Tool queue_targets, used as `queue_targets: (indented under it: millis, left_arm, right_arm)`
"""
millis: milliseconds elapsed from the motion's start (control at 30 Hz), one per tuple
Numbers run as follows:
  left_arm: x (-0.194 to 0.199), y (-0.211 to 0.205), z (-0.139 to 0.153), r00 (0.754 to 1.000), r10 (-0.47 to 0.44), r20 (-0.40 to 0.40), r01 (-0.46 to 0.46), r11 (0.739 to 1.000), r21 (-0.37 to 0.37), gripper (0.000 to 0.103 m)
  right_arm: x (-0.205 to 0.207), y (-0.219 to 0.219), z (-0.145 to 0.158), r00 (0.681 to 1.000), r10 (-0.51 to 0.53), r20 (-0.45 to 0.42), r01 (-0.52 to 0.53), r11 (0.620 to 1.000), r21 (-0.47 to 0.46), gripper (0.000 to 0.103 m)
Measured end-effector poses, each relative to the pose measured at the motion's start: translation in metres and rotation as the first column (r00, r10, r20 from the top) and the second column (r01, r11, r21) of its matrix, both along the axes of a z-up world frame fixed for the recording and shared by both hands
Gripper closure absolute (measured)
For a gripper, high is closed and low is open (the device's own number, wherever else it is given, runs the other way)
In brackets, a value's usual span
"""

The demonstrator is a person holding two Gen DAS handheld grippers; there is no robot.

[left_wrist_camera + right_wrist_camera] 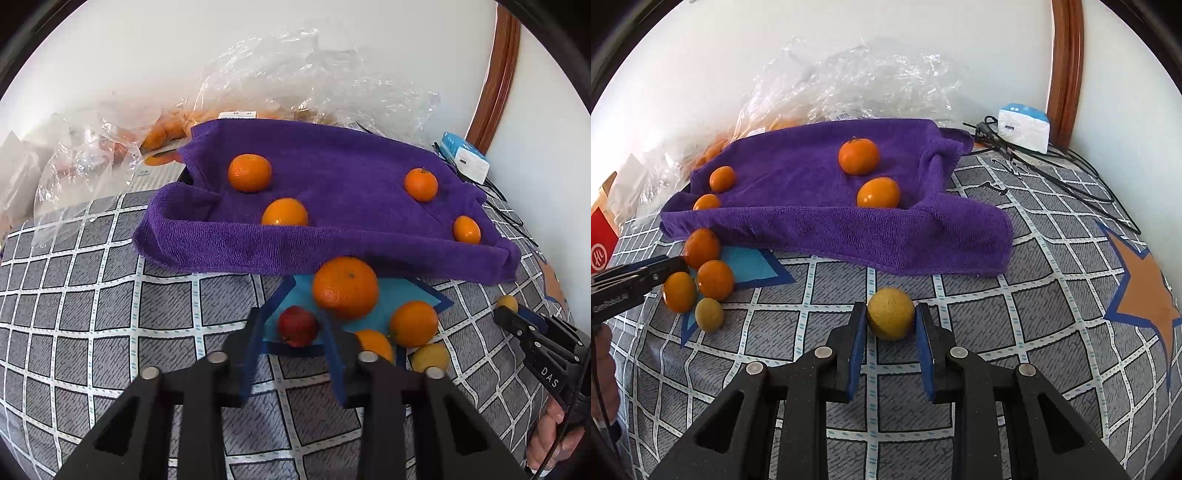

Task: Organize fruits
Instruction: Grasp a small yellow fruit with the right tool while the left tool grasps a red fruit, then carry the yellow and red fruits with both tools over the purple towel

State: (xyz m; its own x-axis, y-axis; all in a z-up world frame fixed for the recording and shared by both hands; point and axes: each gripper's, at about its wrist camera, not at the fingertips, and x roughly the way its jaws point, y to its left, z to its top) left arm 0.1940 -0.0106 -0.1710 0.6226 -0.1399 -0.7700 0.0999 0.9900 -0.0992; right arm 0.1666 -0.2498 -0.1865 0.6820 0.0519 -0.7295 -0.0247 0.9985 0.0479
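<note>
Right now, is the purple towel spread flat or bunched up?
Bunched up: the purple towel has a raised, folded front edge and four oranges resting in its hollow.

Four oranges lie on the purple towel — one towel only. On the blue star patch sits a cluster: three more oranges, one red fruit seen only from the left wrist view, and one yellow-green fruit. A second yellow fruit lies apart on the checked bedcover. One orange star patch, one white box — and two hand-held grippers.
</note>
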Motion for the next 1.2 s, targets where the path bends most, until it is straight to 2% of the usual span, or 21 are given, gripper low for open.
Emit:
queue_targets:
  millis: [300, 433, 567, 733, 867, 1033, 1200]
  left_arm:
    - [-0.015, 0.014, 0.008, 0.999, 0.039, 0.016, -0.039, 0.999, -0.019, 0.080]
    - [-0.027, 0.028, 0.013, 0.997, 0.073, 0.026, -0.073, 0.997, -0.003, 0.080]
    - [-0.037, 0.041, 0.014, 0.994, 0.105, 0.015, -0.105, 0.994, -0.011, 0.080]
    - [-0.047, 0.053, 0.023, 0.990, 0.136, 0.026, -0.135, 0.990, -0.037, 0.080]
    - [-0.049, 0.057, 0.033, 0.988, 0.151, 0.026, -0.148, 0.986, -0.077, 0.080]
    - [-0.053, 0.057, 0.048, 0.988, 0.146, 0.055, -0.141, 0.986, -0.084, 0.080]
    - [-0.054, 0.060, 0.060, 0.986, 0.154, 0.063, -0.147, 0.984, -0.096, 0.080]
  right_arm:
    - [-0.001, 0.000, 0.001, 1.000, 0.003, 0.007, -0.003, 1.000, 0.003, 0.077]
    - [-0.002, -0.001, 0.002, 1.000, 0.006, 0.012, -0.006, 1.000, 0.008, 0.077]
    - [-0.008, -0.005, 0.006, 0.999, -0.011, 0.051, 0.010, 0.999, 0.033, 0.077]
    - [-0.013, -0.008, 0.013, 0.997, -0.037, 0.071, 0.038, 0.999, -0.007, 0.077]
    - [-0.015, -0.010, 0.023, 0.997, -0.036, 0.066, 0.036, 0.999, -0.002, 0.077]
    - [-0.023, -0.008, 0.045, 0.994, -0.054, 0.094, 0.057, 0.998, -0.030, 0.077]
    - [-0.026, -0.012, 0.062, 0.993, -0.071, 0.095, 0.070, 0.997, 0.015, 0.077]
